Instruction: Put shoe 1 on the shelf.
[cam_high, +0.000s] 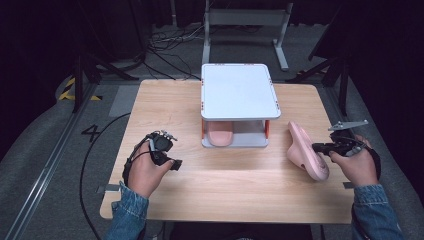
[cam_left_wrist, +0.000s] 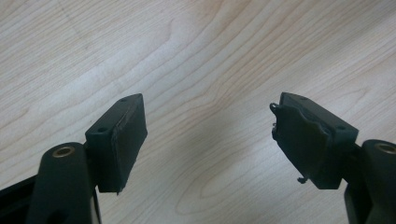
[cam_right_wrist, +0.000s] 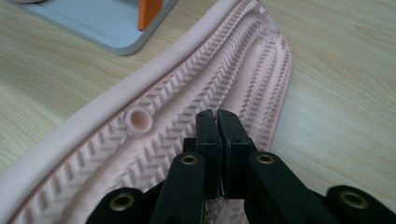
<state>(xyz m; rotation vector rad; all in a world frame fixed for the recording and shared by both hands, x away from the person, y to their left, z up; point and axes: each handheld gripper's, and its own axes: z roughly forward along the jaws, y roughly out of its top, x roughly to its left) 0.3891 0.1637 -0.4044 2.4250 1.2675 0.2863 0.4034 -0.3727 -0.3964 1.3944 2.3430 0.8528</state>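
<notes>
- Two pink slippers are here: one pink slipper (cam_high: 306, 150) lies on its side on the right part of the wooden counter (cam_high: 225, 175), and the other pink slipper (cam_high: 220, 134) sits on the low shelf of the white rack (cam_high: 239, 90).
- The rack stands in the middle of the counter, toward the far edge. It has a flat white top and small orange posts.
- The right hand-held gripper (cam_high: 320, 147) is at the near right of the counter. Its jaws are squeezed almost together, with a thin bit of the slipper caught between them.
- In the right gripper view, the bumpy sole of the slipper (cam_right_wrist: 205, 98) faces the camera, and a corner of the rack's grey bottom shelf (cam_right_wrist: 102, 23) shows just past it.
- The left hand-held gripper (cam_high: 175, 164) is at the near left, well apart from both slippers.
- In the left gripper view, the left hand-held gripper (cam_left_wrist: 210, 135) has its jaws spread wide over bare wood, with nothing between them.
</notes>
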